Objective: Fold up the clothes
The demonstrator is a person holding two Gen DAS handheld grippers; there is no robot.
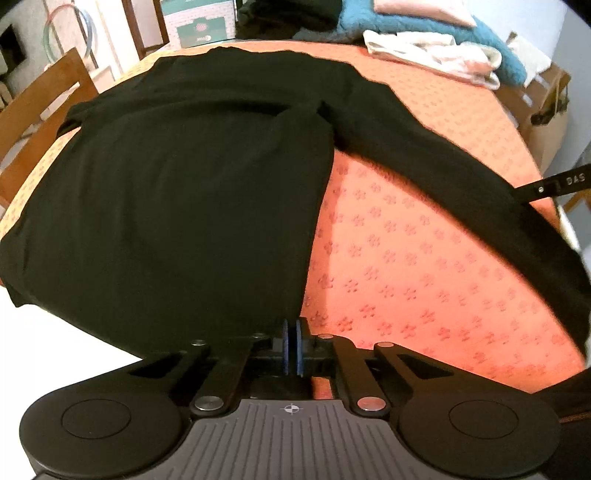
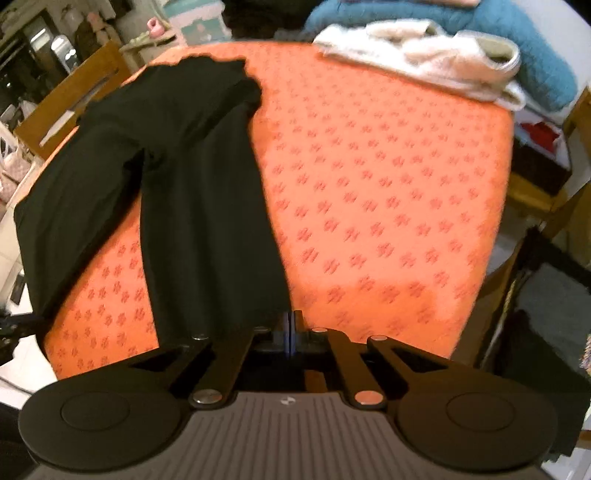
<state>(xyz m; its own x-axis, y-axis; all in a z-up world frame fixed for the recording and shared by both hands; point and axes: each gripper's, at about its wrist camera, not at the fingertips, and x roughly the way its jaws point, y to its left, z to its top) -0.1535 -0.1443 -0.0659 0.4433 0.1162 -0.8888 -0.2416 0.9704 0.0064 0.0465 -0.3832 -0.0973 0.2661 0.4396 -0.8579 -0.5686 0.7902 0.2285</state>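
While the black garment [image 1: 177, 192] lies spread over the orange patterned table [image 1: 424, 258], the left tongs [image 1: 293, 345] are clenched on its near hem at the table's front edge. To the right, a long black sleeve [image 1: 461, 177] runs out to the right tongs [image 2: 290, 332], clenched on its end. Behind, at the far right of the table, a white folded cloth [image 2: 436, 55] rests against a teal blanket [image 2: 517, 22].

My tool [image 1: 291, 345]: matt blk plastic, shiny metal rivets. Top [image 1: 177, 192]: matt blk knit. Tabletop [image 2: 369, 184] cloth: orange, embossed.
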